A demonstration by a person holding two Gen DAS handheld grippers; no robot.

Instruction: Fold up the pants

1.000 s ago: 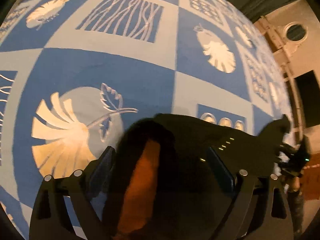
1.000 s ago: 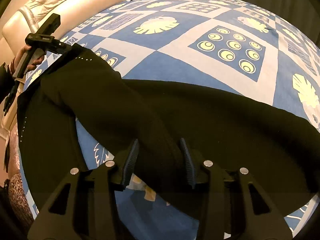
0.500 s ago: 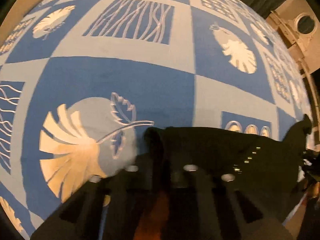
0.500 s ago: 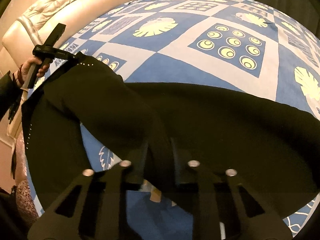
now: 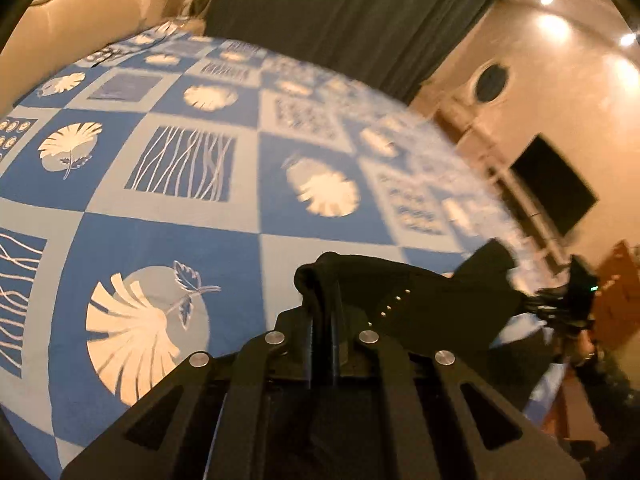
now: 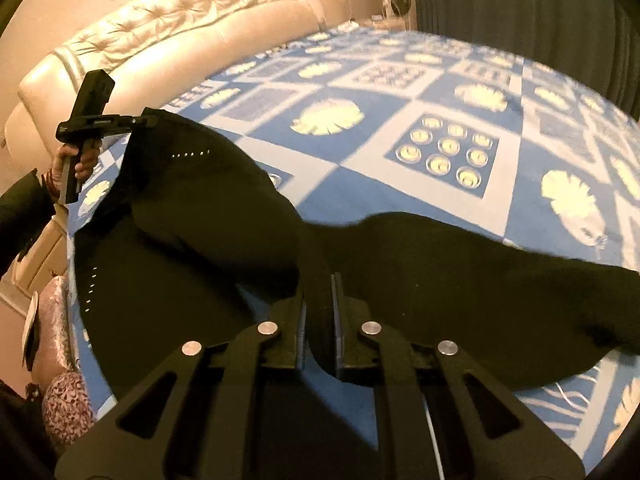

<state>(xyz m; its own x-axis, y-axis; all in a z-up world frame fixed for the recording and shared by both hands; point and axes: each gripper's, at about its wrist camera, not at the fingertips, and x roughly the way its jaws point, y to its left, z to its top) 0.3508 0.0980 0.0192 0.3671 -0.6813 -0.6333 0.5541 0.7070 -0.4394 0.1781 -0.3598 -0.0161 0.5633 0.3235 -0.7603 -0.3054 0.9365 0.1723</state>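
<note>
Black pants (image 6: 460, 280) lie across the blue-and-white patterned bedspread (image 6: 360, 184), with a row of small silver studs near one edge. My right gripper (image 6: 320, 312) is shut on a fold of the pants near their middle. My left gripper (image 5: 326, 320) is shut on another bunched edge of the pants (image 5: 400, 292) and holds it raised above the bed. In the right wrist view the left gripper (image 6: 132, 122) shows at far left, gripping the lifted corner. In the left wrist view the right gripper (image 5: 532, 304) shows at far right, blurred.
A cream tufted headboard (image 6: 180, 52) curves along the back left. Dark curtains (image 5: 340, 12) hang behind the bed. A dark screen (image 5: 556, 188) hangs on the wall at right. A patterned cushion (image 6: 64, 400) lies off the bed's left edge.
Both grippers have closed on the pants from open. Both have lifted and tilted up, raising the gripped fabric off the bed.
</note>
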